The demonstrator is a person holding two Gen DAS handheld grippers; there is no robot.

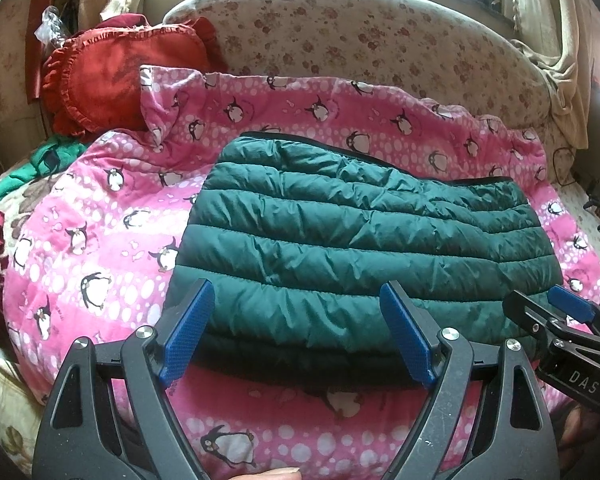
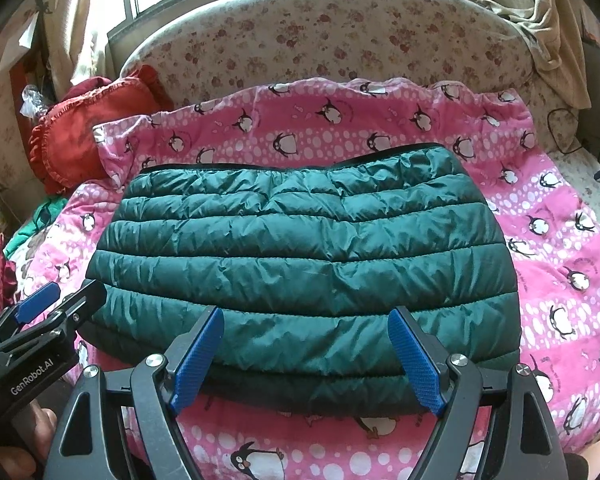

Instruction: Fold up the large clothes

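A dark green quilted puffer jacket lies folded into a wide rectangle on a pink penguin-print quilt. It also shows in the right wrist view. My left gripper is open and empty, hovering just in front of the jacket's near edge. My right gripper is open and empty, also over the jacket's near edge. The right gripper shows at the right of the left wrist view. The left gripper shows at the left of the right wrist view.
The pink quilt covers a bed with a floral padded headboard. A red frilled pillow and green cloth lie at the far left. Beige curtains hang at the back right.
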